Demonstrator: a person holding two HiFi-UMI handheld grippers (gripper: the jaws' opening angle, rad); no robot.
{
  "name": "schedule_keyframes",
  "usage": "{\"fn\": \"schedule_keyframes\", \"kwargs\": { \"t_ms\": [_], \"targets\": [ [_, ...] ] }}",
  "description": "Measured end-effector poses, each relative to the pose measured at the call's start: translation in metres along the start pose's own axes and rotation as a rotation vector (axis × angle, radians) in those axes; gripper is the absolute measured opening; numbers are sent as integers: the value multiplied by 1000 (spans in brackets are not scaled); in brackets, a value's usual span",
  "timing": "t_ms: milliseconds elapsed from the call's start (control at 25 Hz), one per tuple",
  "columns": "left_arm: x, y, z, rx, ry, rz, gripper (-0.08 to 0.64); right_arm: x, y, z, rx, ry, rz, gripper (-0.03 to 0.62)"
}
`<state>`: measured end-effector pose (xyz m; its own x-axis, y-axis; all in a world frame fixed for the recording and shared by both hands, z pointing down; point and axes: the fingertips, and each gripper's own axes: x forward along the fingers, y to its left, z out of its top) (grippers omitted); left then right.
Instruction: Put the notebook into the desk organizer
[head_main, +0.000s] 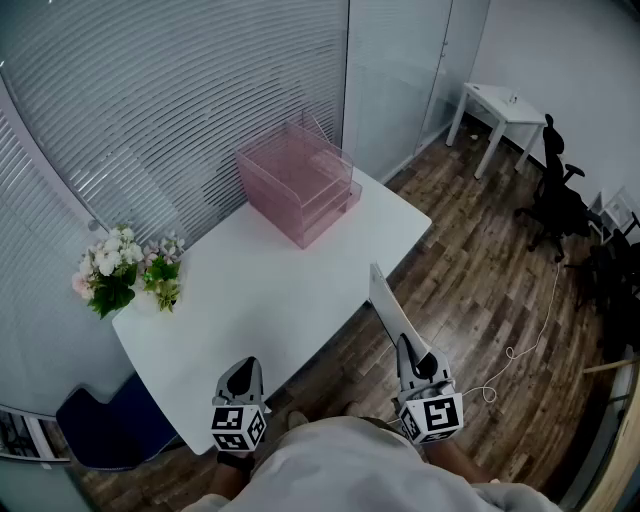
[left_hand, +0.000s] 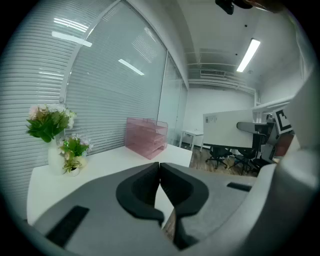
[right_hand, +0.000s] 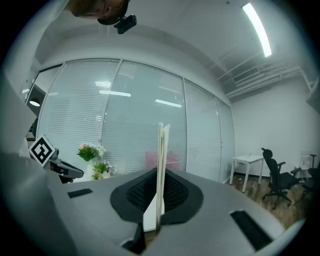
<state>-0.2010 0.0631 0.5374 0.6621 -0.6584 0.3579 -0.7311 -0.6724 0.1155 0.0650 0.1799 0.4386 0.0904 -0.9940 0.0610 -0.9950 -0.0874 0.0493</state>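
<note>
My right gripper is shut on a thin white notebook, held on edge in the air just off the table's near right edge. In the right gripper view the notebook stands upright between the pads, edge toward the camera. The pink mesh desk organizer sits at the far end of the white table, well beyond the notebook. It also shows small in the left gripper view as the organizer. My left gripper hangs over the table's near edge, shut and empty; its tips touch.
Two small vases of flowers stand at the table's left corner. A blue chair is below the left edge. A white side table and black office chairs stand on the wood floor to the right.
</note>
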Motion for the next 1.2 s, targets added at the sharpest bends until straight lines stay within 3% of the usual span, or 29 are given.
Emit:
{"fn": "schedule_keyframes", "kwargs": {
  "t_ms": [720,1040,1200],
  "targets": [
    [13,-14,-5,1,24,2,9,-7,-21,4,15,-32,-27,18],
    [28,-61,-12,-31,29,18,9,-9,-55,4,16,-43,36,18],
    [28,-78,-34,-47,83,24,9,6,-65,0,27,-40,68,18]
  ]
}}
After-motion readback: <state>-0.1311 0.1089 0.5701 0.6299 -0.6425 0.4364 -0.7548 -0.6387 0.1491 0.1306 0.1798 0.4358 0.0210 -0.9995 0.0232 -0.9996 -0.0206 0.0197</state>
